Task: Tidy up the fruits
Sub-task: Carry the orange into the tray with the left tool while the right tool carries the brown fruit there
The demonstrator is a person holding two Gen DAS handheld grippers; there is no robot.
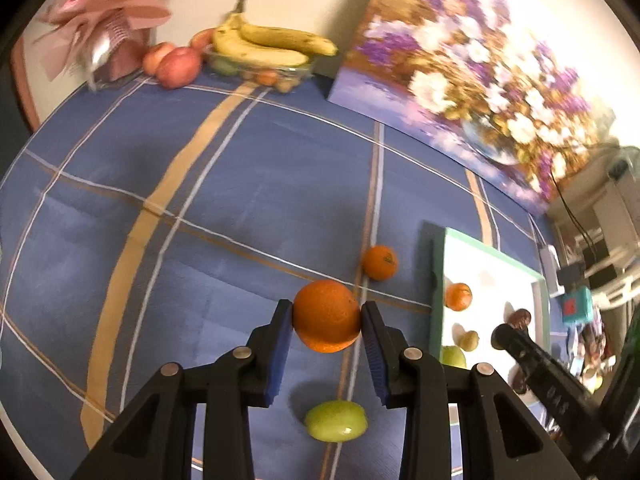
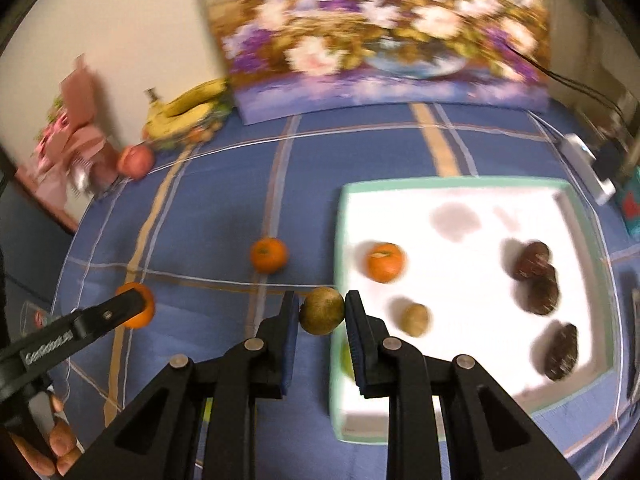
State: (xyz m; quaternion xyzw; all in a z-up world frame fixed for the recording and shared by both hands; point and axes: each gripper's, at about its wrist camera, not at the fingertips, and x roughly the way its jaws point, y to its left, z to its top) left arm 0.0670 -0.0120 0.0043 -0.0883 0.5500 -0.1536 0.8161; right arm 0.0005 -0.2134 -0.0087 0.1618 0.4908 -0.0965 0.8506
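My left gripper (image 1: 327, 316) is shut on a large orange (image 1: 326, 314) and holds it above the blue checked cloth. Below it lies a green fruit (image 1: 335, 420), and a small mandarin (image 1: 380, 262) lies beyond. My right gripper (image 2: 322, 312) is shut on a brownish-green round fruit (image 2: 321, 311) at the left edge of the white tray (image 2: 460, 192). The tray holds a mandarin (image 2: 384, 262), a small tan fruit (image 2: 416, 319) and three dark brown fruits (image 2: 538, 276). Another mandarin (image 2: 269, 255) lies on the cloth left of the tray.
A glass bowl with bananas (image 1: 272, 46) and red apples (image 1: 178, 66) stand at the far edge by the wall. A flower painting (image 1: 472, 68) leans on the wall. A pink gift bouquet (image 1: 108, 20) stands far left. Cables and boxes (image 2: 592, 168) lie right of the tray.
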